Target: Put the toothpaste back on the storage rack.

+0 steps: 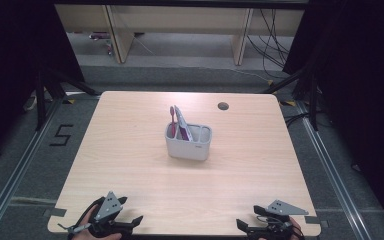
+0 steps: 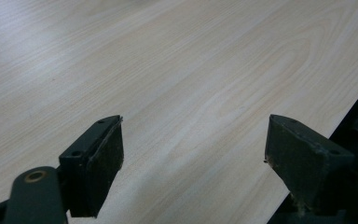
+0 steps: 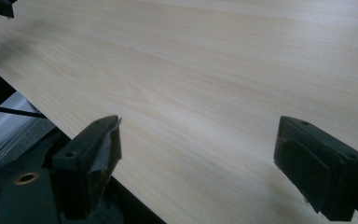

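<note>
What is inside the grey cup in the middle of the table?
The grey holder has a pink toothbrush and a white-and-pink tube standing in its left compartment. Its walls hide their lower ends; the right compartment looks empty.

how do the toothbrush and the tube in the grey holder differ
The toothbrush is thin and pink-red; the tube beside it is broad, flat and mostly white with a pink end. The toothbrush stands close to upright, while the tube leans toward the right. The toothbrush is a narrow stick, the tube a wide strip. Both sit in the left part of the grey holder and stick out above its rim, far from both grippers.
</note>
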